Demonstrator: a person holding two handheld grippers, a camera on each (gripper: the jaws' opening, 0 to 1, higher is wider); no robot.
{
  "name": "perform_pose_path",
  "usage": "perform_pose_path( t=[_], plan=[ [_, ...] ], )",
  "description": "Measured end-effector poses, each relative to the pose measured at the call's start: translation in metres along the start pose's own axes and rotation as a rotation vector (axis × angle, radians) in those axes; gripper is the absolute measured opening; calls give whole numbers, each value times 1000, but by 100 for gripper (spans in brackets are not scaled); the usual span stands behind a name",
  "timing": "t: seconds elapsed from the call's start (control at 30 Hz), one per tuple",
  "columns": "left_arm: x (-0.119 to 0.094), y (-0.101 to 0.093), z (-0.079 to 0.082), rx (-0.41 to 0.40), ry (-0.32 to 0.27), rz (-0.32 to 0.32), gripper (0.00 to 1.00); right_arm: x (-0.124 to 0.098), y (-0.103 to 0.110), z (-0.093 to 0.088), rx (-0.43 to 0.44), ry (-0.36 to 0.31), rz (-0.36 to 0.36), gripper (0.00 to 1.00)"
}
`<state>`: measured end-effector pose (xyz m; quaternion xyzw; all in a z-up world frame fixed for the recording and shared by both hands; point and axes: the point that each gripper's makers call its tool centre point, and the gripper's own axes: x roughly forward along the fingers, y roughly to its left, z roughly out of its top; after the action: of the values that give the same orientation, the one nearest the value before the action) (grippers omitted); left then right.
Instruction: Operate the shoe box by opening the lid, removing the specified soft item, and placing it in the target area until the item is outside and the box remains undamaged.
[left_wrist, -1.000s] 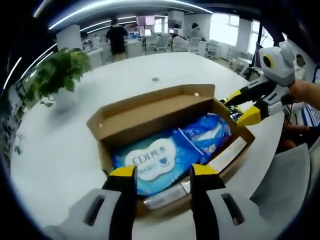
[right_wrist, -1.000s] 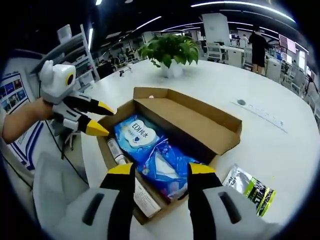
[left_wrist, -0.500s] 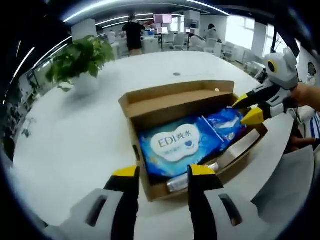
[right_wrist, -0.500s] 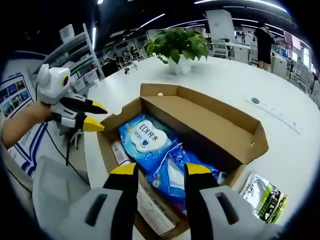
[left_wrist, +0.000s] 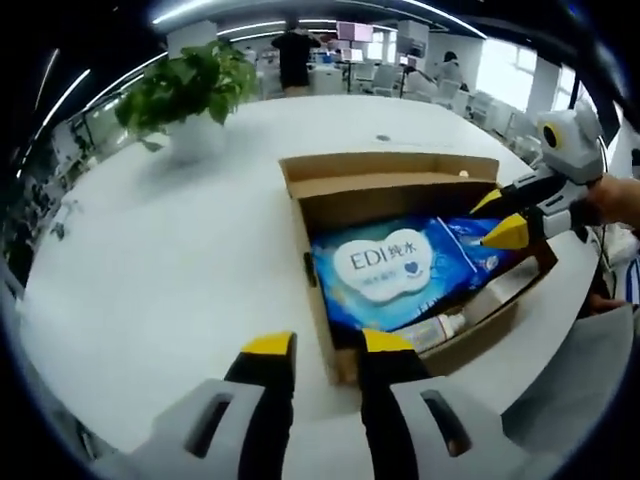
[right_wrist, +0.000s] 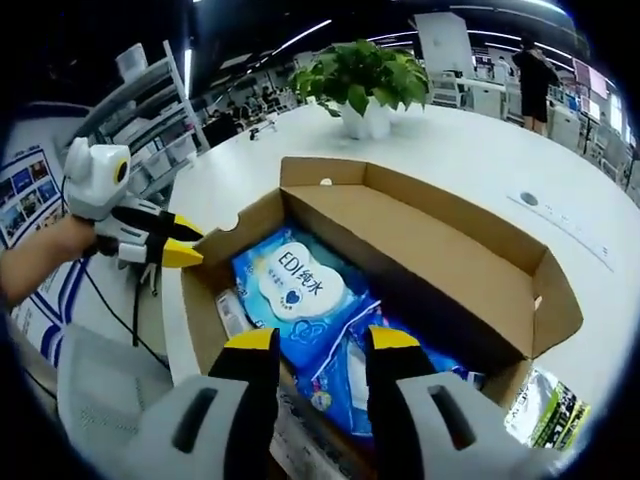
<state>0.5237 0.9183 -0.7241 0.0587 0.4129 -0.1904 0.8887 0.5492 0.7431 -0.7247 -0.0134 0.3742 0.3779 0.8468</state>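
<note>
The brown shoe box sits on the white table with its lid folded back. Inside lie a blue wipes pack marked EDI, a second blue soft pack and a small tube along one wall. My left gripper is open, just outside the box's near end wall. My right gripper hangs open over the second blue pack, holding nothing.
A potted plant stands farther back on the table. Beside the box lies a green and black sachet. A grey chair back sits by the table edge. People stand among desks in the background.
My left gripper has pulled back off the box, which now lies right of its jaws. My right gripper has come in closer over the box. Both pairs of jaws look slightly narrower.
</note>
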Motion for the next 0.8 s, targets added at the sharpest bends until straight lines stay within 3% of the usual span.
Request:
perform_pose_path(
  t=[0.3, 0.53, 0.8],
  plan=[
    [6, -2, -3, -62, -6, -30, 6, 18, -8, 0, 32, 29, -16, 30],
    [8, -4, -4, -66, -4, -33, 5, 30, -10, -7, 35, 68, -20, 31],
    [8, -4, -4, -74, -11, -31, 5, 31, -13, -1, 31, 57, -45, 27]
  ],
)
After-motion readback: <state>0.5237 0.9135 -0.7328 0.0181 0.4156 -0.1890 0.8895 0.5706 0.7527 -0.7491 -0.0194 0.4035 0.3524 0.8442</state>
